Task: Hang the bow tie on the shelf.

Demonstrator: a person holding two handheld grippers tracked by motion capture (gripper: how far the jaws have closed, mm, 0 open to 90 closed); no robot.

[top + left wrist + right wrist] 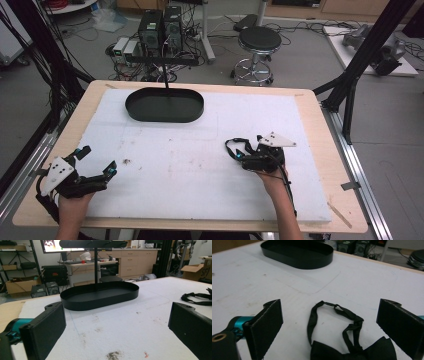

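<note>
A black bow tie (pixel 352 351) with a looped strap (pixel 329 311) lies flat on the white mat (pixel 190 165), right of centre. My right gripper (pixel 248 150) stands open just above it, one jaw on each side of the bow and nothing gripped; its own view has the gripper (pixel 329 325) straddling the tie. At the mat's near left my left gripper (pixel 98 160) is open and empty, and through this gripper (pixel 117 330) the strap (pixel 197 298) appears far off to the right. A black oval tray (pixel 137 107) with an upright post and top bar (pixel 162 60) stands at the back.
The mat covers a wooden table (pixel 320 145). Dirt specks (pixel 113 355) mark the mat near the left gripper. Beyond the far edge are a stool (pixel 259 42) and computer boxes (pixel 160 30). Black frame posts (pixel 350 100) rise at the right.
</note>
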